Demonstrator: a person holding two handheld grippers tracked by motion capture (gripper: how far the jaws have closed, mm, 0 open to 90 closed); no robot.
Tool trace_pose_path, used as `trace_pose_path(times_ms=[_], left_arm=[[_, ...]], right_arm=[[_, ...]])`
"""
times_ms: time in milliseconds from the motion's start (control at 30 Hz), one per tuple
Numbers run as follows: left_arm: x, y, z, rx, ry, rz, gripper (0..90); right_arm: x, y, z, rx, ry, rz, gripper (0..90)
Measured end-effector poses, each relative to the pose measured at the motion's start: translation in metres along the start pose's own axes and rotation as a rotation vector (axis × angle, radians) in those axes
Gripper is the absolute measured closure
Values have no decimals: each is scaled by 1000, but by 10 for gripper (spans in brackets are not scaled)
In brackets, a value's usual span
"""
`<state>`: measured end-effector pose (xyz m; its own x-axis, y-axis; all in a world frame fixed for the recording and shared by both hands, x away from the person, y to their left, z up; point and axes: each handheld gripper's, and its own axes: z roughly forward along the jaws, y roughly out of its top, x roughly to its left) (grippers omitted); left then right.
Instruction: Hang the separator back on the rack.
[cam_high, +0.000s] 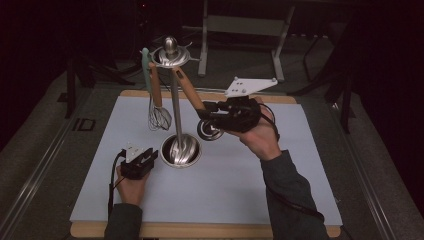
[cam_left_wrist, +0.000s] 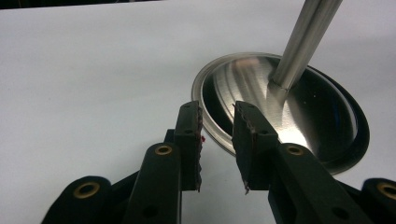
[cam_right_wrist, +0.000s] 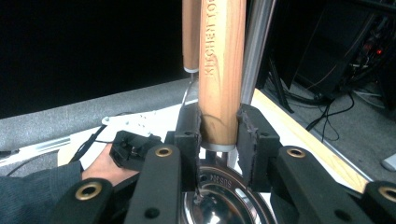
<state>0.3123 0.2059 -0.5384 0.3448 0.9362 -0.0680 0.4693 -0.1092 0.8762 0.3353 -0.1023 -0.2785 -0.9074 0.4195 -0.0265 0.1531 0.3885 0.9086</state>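
A steel utensil stand (cam_high: 176, 105) rises from a round dish base (cam_high: 181, 150) to a hook ring at the top. A ladle hangs tilted from the ring by its wooden handle (cam_high: 192, 92), its steel bowl (cam_high: 209, 130) low on the right. My right gripper (cam_high: 206, 111) is shut on that handle (cam_right_wrist: 222, 70) just above the bowl (cam_right_wrist: 224, 200). A wooden-handled whisk (cam_high: 159, 117) and a mint-green utensil (cam_high: 146, 70) hang on the left. My left gripper (cam_high: 150, 156) stands open just left of the base, its jaws (cam_left_wrist: 217, 140) nothing between them, close to the dish rim (cam_left_wrist: 299, 112).
The stand sits on a pale mat (cam_high: 230, 190) over a wooden-edged table. A metal frame (cam_high: 240, 30) and dark floor lie beyond the far edge. Cables lie on the floor (cam_right_wrist: 336, 107) to one side.
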Motion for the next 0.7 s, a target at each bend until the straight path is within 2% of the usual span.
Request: trace_pose_path(times_ms=[367, 700], left_arm=[[0, 0, 0, -1, -2, -3, 722], [0, 0, 0, 0, -1, -1, 720]], right_arm=[[-4, 2, 28, 56, -2, 14, 699], [-8, -4, 24, 74, -13, 28, 653]])
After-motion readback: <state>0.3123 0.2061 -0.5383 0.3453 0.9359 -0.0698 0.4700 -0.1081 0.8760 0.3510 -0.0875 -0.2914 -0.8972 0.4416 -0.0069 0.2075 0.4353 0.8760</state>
